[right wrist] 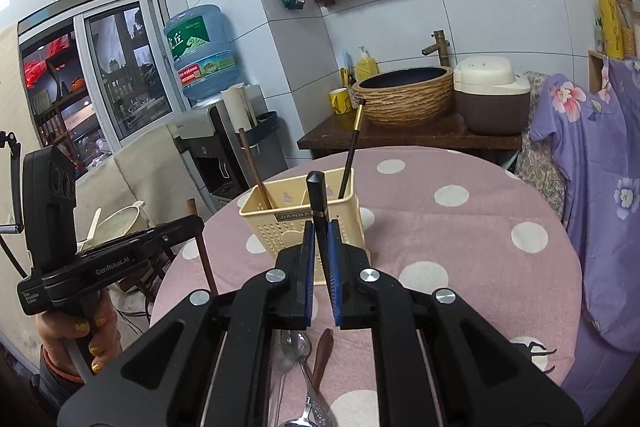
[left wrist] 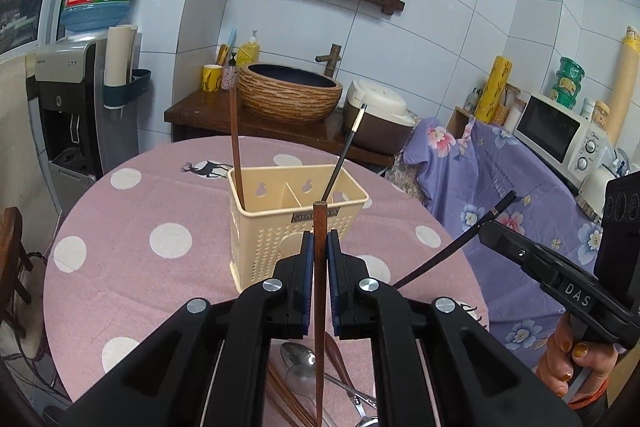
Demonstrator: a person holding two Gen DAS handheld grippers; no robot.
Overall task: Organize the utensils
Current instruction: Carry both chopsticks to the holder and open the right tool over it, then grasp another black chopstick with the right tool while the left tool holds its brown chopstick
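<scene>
Your left gripper (left wrist: 320,247) is clamped on 1 brown chopstick (left wrist: 319,307), held upright just in front of the holder (left wrist: 296,227). Your right gripper (right wrist: 320,247) is pinching 1 black chopstick (right wrist: 318,199), tip up, also just in front of the holder. Holder sits on the pink dotted table (left wrist: 160,211), w/ 2 sticks already in: 1 brown stick (left wrist: 236,143) in the left compartment, 1 black stick (left wrist: 344,151) on the right side. Below the grippers, near table edge: 2 metal spoons (right wrist: 298,347), 1 brown wooden handle (right wrist: 322,351), plus approx. 2 more brown chopsticks (left wrist: 284,399), partly hidden so count unsure.
</scene>
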